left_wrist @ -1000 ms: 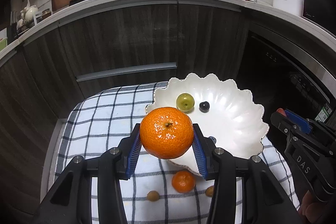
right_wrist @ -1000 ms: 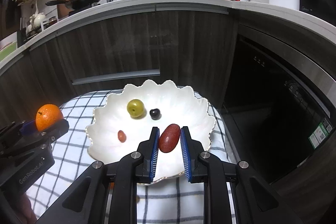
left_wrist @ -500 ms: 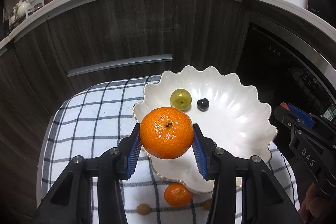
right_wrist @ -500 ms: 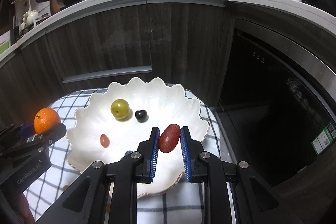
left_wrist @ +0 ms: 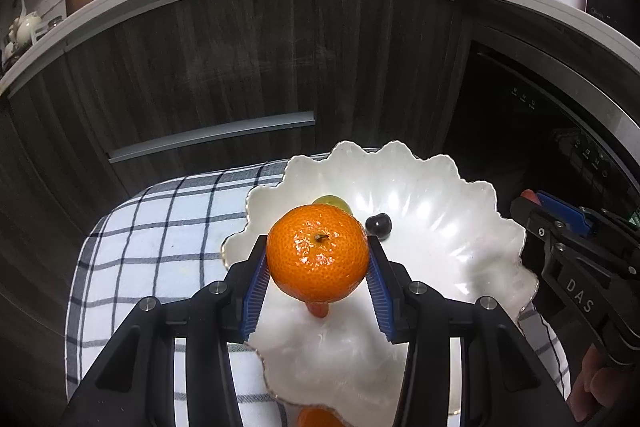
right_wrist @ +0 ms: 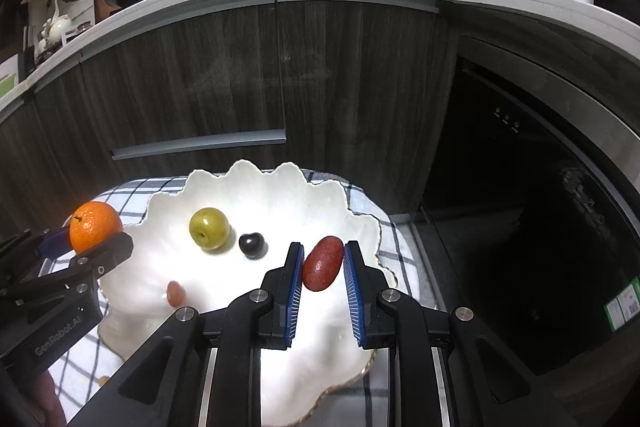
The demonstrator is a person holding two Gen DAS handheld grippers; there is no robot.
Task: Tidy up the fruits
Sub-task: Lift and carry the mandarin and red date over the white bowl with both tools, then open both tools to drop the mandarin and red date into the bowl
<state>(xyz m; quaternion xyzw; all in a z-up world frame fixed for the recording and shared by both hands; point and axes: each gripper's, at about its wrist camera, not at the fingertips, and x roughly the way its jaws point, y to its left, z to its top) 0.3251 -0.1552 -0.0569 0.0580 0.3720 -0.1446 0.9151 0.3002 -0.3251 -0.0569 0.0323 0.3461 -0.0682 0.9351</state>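
From the left wrist camera, the left gripper (left_wrist: 318, 277) is pinching an orange (left_wrist: 317, 253) between its blue pads, holding it over the near-left part of the white scalloped bowl (left_wrist: 452, 259). Inside the bowl, a green fruit (left_wrist: 338, 202) is peeking out behind the orange, a dark cherry (left_wrist: 378, 225) is lying just right of it, and a small red fruit (left_wrist: 318, 309) is showing below it. The right gripper (left_wrist: 560, 215) is hanging at the bowl's right rim, its body lettered "DAS"; from here I cannot tell how its fingers stand. The bowl is sitting on a checked cloth (left_wrist: 160, 227).

From the right wrist camera, the right gripper (right_wrist: 322, 269) is squeezing a reddish oval fruit (right_wrist: 322, 269) over the bowl's (right_wrist: 248, 179) right side. The green fruit (right_wrist: 209, 228) and cherry (right_wrist: 252, 245) are lying near the bowl's middle, a small red fruit (right_wrist: 176, 293) nearer its left edge. At the bowl's left rim the left gripper (right_wrist: 86, 243), marked "GenRobot.AI", is gripping the orange (right_wrist: 95, 225).
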